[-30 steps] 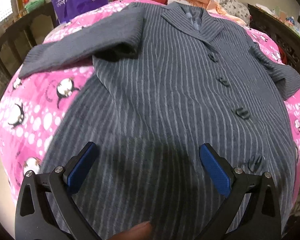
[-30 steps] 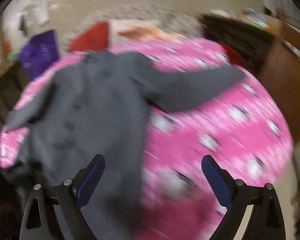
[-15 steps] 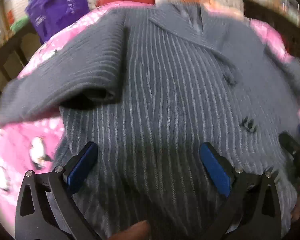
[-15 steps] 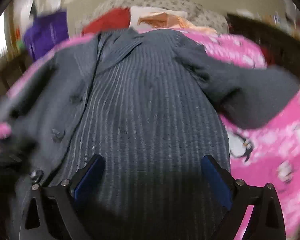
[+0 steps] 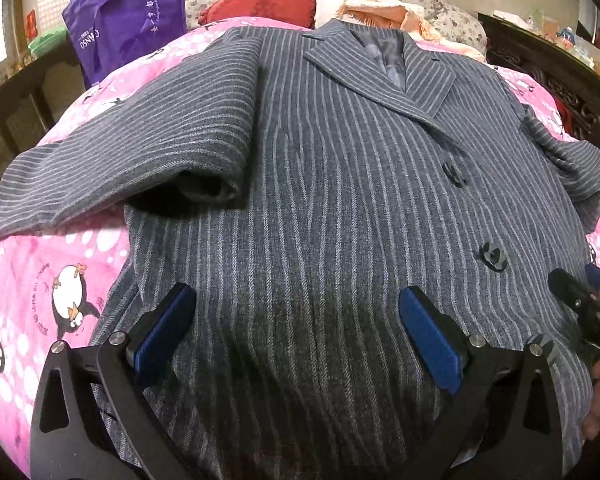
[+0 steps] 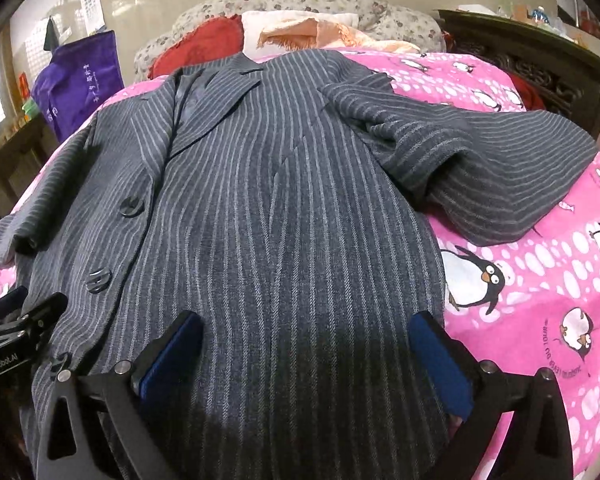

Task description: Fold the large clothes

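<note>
left wrist: low, close over coat (image 5: pixel 340 200) | right wrist: same, sharing it

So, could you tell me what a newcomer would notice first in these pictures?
A large grey pinstriped coat lies face up with its front buttoned, filling the middle of both views, sleeves spread to either side. Under it is a bright pink blanket printed with penguins. The left gripper and right gripper are both open over the coat's lower part, side by side.

The coat's (image 5: pixel 320 200) hem was cut off by both views' lower edges, and the blanket (image 6: pixel 540 280) beneath it was hidden.
</note>
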Demonstrator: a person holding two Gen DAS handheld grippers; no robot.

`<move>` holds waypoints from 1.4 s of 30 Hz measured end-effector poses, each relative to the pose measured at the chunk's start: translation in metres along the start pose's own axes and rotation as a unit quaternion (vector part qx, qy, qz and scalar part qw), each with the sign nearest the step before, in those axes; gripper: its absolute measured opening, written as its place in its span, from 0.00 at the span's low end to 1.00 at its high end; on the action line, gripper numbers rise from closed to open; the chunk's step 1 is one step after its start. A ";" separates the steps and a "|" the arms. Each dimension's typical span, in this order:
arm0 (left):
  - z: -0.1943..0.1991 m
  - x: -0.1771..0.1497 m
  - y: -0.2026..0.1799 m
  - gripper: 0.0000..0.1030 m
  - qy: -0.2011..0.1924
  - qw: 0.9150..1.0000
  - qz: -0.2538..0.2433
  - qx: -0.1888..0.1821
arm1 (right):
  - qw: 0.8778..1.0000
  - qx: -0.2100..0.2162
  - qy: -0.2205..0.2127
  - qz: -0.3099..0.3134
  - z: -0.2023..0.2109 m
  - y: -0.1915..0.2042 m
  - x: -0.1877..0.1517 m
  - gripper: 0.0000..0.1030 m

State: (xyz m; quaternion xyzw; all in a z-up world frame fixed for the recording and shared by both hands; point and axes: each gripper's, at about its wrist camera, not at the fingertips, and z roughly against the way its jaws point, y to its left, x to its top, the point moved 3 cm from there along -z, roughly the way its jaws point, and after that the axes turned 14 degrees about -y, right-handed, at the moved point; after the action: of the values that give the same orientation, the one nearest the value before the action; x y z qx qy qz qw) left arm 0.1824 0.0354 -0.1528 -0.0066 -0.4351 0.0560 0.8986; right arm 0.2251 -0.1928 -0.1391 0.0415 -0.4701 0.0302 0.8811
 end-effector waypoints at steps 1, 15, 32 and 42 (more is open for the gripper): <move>0.000 0.000 0.000 1.00 0.001 1.000 0.000 0.000 | 1.000 0.003 0.003 -0.003 -0.001 -0.001 0.001 1.00; 0.000 0.002 -0.002 1.00 -0.002 1.000 -0.007 0.007 | 1.000 -0.003 -0.002 0.004 0.002 0.002 -0.001 1.00; -0.001 0.001 -0.001 1.00 0.001 1.000 -0.002 0.002 | 1.000 -0.005 0.001 0.007 0.002 0.002 0.000 1.00; -0.002 0.001 -0.001 1.00 0.003 1.000 0.000 0.001 | 1.000 -0.003 -0.001 0.004 0.001 0.001 0.000 1.00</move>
State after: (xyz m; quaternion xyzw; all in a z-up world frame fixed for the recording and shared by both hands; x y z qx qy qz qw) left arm 0.1850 0.0345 -0.1529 -0.0055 -0.4326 0.0564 0.8998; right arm 0.2244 -0.1918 -0.1384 0.0375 -0.4713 0.0319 0.8806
